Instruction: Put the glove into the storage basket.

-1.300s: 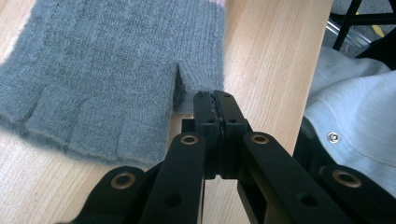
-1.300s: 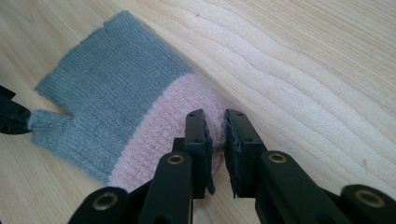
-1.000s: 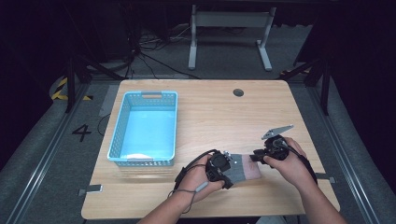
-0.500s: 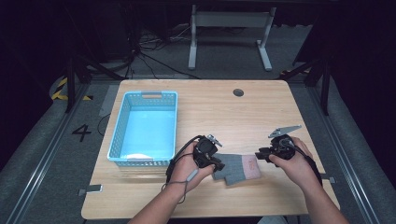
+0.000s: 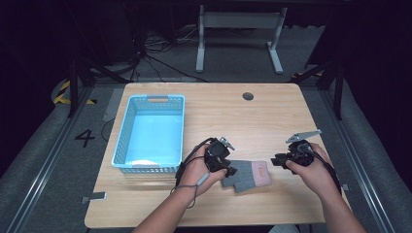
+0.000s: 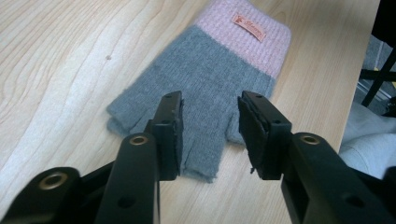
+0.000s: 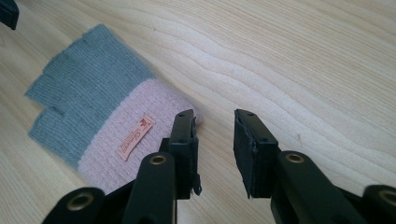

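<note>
On the near part of the wooden table (image 5: 272, 111), between the two hands, lies a fingerless knit glove (image 5: 247, 175), flat, grey over the palm and finger stubs, with a pink cuff on its right end. Sewn on the cuff is a small orange label (image 7: 135, 136) with script lettering (too small to read). A painted "4" (image 5: 85, 138) marks the floor to the left of the table.

The left gripper (image 6: 210, 128) hovers over the glove's finger end; its jaws have just been opening and now stand apart, with the grey stubs below the gap and the pads not pressing on the knit. The right gripper (image 7: 214, 140) sits just beside the cuff edge, its jaws also apart, with bare wood between them. A blue basket (image 5: 128, 131) stands at the left, well apart from the glove.
</note>
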Tool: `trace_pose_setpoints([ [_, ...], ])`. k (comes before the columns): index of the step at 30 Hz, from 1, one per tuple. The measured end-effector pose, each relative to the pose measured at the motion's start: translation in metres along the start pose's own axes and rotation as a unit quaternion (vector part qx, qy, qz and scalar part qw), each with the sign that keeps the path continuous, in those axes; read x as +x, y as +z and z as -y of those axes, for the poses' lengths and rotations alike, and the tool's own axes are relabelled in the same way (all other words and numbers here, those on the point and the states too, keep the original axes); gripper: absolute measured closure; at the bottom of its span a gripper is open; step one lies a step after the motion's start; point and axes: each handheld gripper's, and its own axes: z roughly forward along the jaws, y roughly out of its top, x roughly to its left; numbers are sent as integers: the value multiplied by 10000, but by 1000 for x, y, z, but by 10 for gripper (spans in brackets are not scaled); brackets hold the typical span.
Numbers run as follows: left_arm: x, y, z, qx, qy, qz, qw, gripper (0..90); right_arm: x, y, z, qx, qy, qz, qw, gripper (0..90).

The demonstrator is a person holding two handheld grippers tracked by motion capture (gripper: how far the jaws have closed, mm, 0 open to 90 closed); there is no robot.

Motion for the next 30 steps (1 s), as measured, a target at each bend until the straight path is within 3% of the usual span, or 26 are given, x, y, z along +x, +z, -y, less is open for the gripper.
trace_pose_setpoints([
  [5, -2, 10, -8, 123, 167, 47, 9998, 546, -3, -2, 2, -9, 66, 2, 10000, 684],
  [10, -4, 22, -18, 179, 467, 14, 9987, 497, -5, -6, 7, -22, 137, 11, 9999, 673],
  [22, -3, 47, -25, 396, 694, 153, 9967, 423, -8, -10, 14, -37, 283, 1, 9996, 657],
  [30, 0, 63, -24, 626, 837, -105, 9945, 369, -7, -10, 14, -94, 295, -18, 9995, 641],
])
